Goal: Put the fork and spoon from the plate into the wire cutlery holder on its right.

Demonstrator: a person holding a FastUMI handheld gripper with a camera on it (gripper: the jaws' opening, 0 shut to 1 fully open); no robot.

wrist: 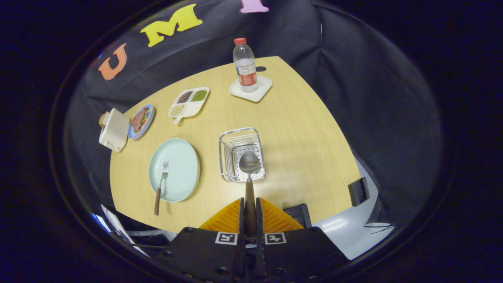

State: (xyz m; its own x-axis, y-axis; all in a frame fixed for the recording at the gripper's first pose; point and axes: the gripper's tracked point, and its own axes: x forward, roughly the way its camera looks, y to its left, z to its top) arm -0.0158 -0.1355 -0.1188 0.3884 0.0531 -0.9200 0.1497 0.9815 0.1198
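My gripper is shut on the brown handle of a spoon, high above the table. The spoon's metal bowl points forward and shows over the wire cutlery holder, which stands on the wooden table just right of the plate. A pale green plate lies to the left of the holder. A fork with a brown handle rests on the plate's left side, its handle sticking out past the near rim onto the table.
Beyond the holder, a water bottle stands on a white coaster. A divided tray of beans, a small plate of food and a cream box sit along the far left. The wooden table ends near the fingers.
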